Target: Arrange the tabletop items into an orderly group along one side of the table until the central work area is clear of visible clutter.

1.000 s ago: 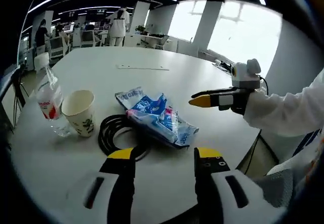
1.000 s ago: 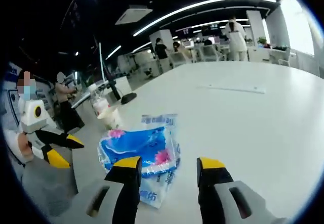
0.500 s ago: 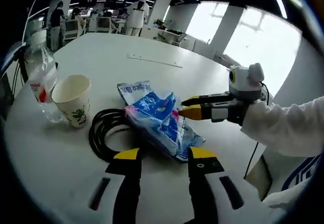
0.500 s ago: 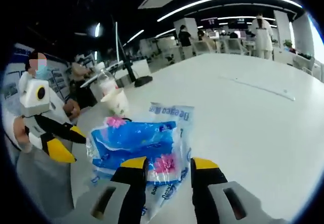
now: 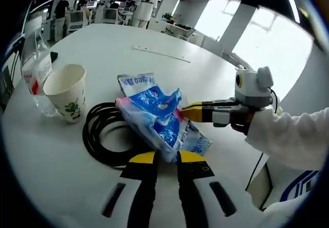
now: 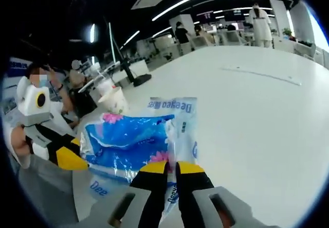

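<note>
1 packet (image 5: 157, 120), 1 cup (image 5: 66, 91), 1 bottle (image 5: 35, 76), 1 cable (image 5: 100, 138)

both views look low across the table (image 5: 154, 42) from near edges, facing roughly toward each other, very close to the blue pack (image 5: 154, 117) (image 6: 128, 140), which both share.

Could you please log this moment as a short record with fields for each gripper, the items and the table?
left gripper: shut on the blue tissue pack
right gripper: shut on the same pack's other edge
pack: raised off the white table
black cable: coiled, under the pack
paper cup: upright, beside the water bottle
</note>
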### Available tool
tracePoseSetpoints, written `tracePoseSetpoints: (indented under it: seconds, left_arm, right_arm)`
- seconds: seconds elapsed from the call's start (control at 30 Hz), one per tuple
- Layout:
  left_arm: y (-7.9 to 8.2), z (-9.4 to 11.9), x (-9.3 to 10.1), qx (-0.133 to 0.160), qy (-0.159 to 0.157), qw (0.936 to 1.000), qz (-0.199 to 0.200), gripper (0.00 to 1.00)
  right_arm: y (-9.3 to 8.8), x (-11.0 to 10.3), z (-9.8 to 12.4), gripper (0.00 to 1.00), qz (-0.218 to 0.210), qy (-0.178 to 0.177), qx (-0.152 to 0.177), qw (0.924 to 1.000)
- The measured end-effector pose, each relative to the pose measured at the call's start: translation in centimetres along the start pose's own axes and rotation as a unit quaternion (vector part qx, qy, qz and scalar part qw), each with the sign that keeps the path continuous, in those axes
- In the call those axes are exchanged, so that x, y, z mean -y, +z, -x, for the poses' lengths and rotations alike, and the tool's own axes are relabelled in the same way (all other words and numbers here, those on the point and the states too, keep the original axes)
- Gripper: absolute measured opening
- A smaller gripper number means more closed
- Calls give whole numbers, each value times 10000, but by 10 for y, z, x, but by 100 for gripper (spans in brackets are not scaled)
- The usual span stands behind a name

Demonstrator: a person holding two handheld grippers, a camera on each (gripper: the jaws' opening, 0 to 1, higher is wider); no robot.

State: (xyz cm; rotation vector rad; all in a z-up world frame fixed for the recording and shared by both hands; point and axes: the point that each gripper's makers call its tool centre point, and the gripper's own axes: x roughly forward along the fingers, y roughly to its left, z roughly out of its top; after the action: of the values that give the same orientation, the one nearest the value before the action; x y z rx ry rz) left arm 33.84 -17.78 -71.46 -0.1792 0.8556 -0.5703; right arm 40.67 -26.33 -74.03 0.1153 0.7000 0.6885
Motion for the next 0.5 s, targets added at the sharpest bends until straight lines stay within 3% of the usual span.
tracePoseSetpoints:
  seconds: [0.5]
  left_arm:
    - [2,11,-18,186,170,9990,371,1]
  right_arm:
    - [3,-18,23,0,-589,137,365,9975]
